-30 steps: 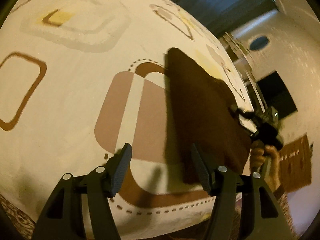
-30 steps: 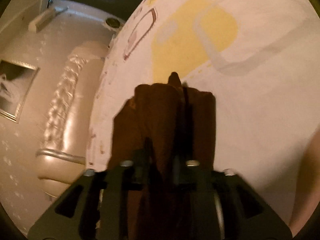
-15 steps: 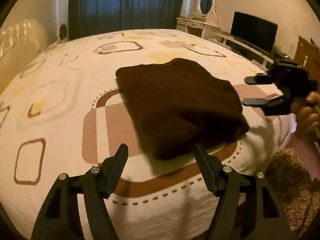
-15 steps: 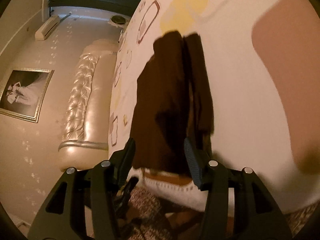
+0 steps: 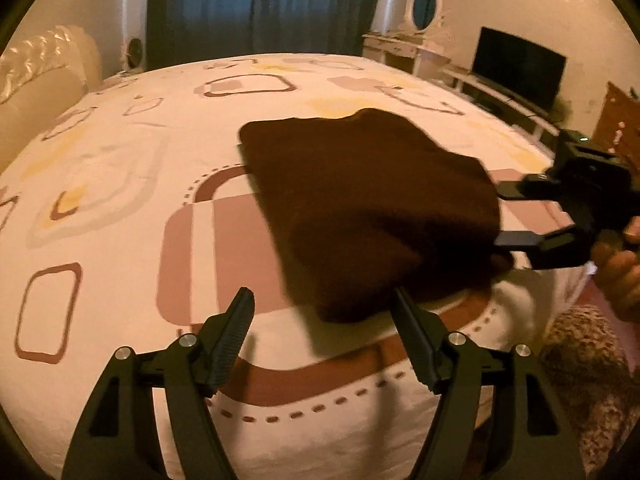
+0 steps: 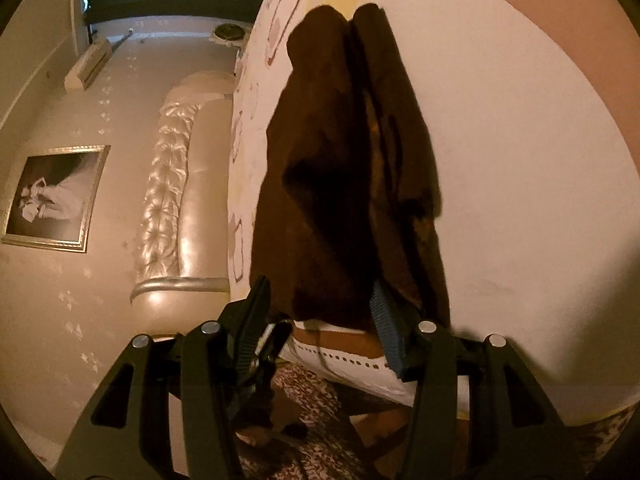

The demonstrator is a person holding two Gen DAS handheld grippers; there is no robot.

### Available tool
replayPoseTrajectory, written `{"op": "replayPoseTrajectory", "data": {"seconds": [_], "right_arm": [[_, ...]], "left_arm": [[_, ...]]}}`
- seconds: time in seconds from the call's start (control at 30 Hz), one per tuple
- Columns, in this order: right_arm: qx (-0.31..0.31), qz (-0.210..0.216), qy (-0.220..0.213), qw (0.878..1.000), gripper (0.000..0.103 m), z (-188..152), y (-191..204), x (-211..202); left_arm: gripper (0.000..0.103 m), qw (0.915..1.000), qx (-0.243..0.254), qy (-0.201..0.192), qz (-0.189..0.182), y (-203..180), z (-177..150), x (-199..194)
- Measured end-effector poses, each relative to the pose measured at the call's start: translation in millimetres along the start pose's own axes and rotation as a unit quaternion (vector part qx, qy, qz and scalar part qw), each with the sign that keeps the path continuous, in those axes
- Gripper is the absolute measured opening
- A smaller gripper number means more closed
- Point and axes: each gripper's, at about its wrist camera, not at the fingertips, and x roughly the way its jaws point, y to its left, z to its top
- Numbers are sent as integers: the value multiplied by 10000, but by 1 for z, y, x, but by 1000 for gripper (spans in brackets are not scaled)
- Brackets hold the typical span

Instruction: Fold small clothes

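A dark brown folded garment (image 5: 368,204) lies flat on the patterned bedsheet (image 5: 120,208) near the bed's front corner. My left gripper (image 5: 322,306) is open just short of the garment's near edge, with nothing pinched. My right gripper (image 5: 499,216), held by a hand (image 5: 618,276), stands open at the garment's right edge. In the right wrist view the garment (image 6: 332,168) stretches away from that gripper (image 6: 320,292). Its near end sits between the spread fingers, and the pads do not press on it.
A padded headboard (image 6: 172,184) and a framed picture (image 6: 56,196) are on the wall side. Dark curtains (image 5: 264,8), a dresser with an oval mirror (image 5: 424,8) and a TV (image 5: 520,64) stand beyond the bed. A patterned rug (image 5: 588,364) lies below the bed edge.
The right gripper let go of the brown garment and drew back from it. The garment now lies flat and folded. The left gripper rolled upright and pulled back a little.
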Motion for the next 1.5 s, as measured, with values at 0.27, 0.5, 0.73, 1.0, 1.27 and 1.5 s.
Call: {"op": "replayPoseTrajectory", "data": {"seconds": [0.27, 0.5, 0.73, 1.0, 1.27, 1.5], "right_arm": [[300, 205, -65, 9993, 51, 2, -13, -2], [138, 250, -53, 9996, 12, 3, -8, -4], [-39, 511, -281, 9983, 9, 7, 14, -18], [-20, 704, -315, 9970, 8, 8, 25, -19], [-169, 401, -292, 9986, 7, 2, 20, -22], [92, -168, -61, 9998, 6, -9, -30, -4]], "left_arm": [[70, 9994, 347, -64, -49, -15, -2, 4], [70, 9997, -188, -69, -109, -2, 3, 8], [74, 9989, 268, -267, -266, -22, 3, 4], [74, 9982, 507, -304, 126, -31, 9, 18], [76, 9954, 204, 12, 934, 18, 2, 27], [77, 9974, -303, 118, 646, 41, -9, 25]]}}
